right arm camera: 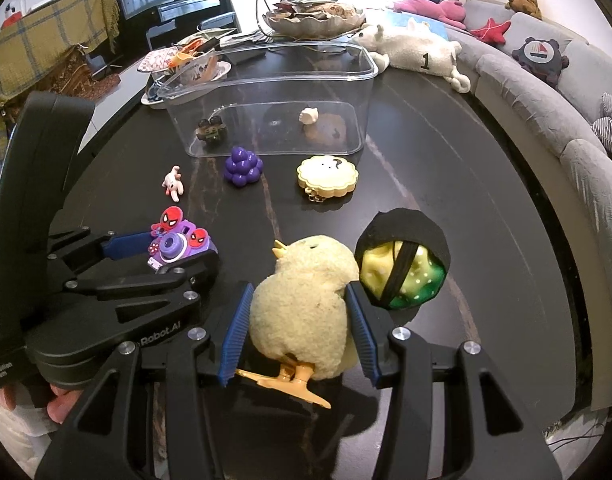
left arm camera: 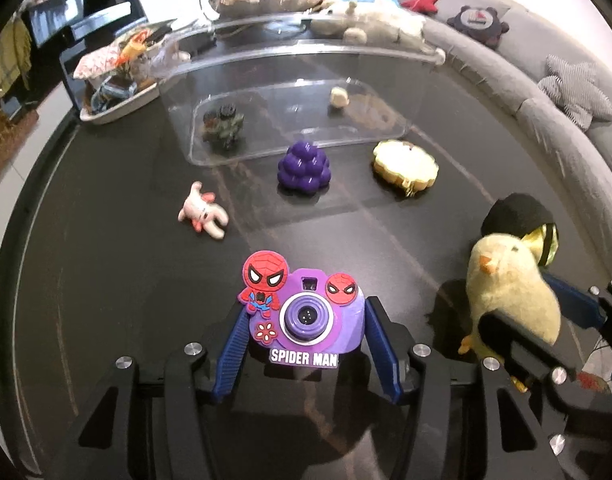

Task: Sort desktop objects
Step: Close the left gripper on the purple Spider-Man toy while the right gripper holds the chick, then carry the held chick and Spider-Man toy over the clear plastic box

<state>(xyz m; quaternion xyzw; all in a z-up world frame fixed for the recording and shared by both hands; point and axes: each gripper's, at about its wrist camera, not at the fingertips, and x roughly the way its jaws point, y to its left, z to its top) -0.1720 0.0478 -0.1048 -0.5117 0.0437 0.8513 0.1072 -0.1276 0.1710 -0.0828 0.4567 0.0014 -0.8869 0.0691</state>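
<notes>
On the dark round table (right arm camera: 486, 216), I have clear tabletop ahead of both tools up to the clear plastic bin (right arm camera: 266, 80), which stands toward the far side; the table's right edge curves beside a grey sofa (right arm camera: 546, 92).

My left gripper (left arm camera: 304, 316) straddles the purple Spider-Man toy camera (left arm camera: 306, 312) near the table's near side. Its blue pads (left arm camera: 236, 344) flank the camera left and right; the left pad looks to be touching the camera's edge, the right one appears just off it, so I read these jaws as partly apart around the toy, not clamped.

My right gripper (right arm camera: 302, 320) is closed on the yellow plush chick (right arm camera: 302, 312), both blue pads pressing into its sides, its orange feet sticking out below. A black-wrapped yellow-green ball (right arm camera: 402, 260) sits just beside the chick's right.

Loose between tools and bin: a purple grape cluster (right arm camera: 244, 166), a small pink-white figure (right arm camera: 174, 182), a cream scalloped case (right arm camera: 328, 178). Inside the bin lie a small dark toy vehicle (right arm camera: 212, 130) and a small white piece (right arm camera: 309, 115).
</notes>
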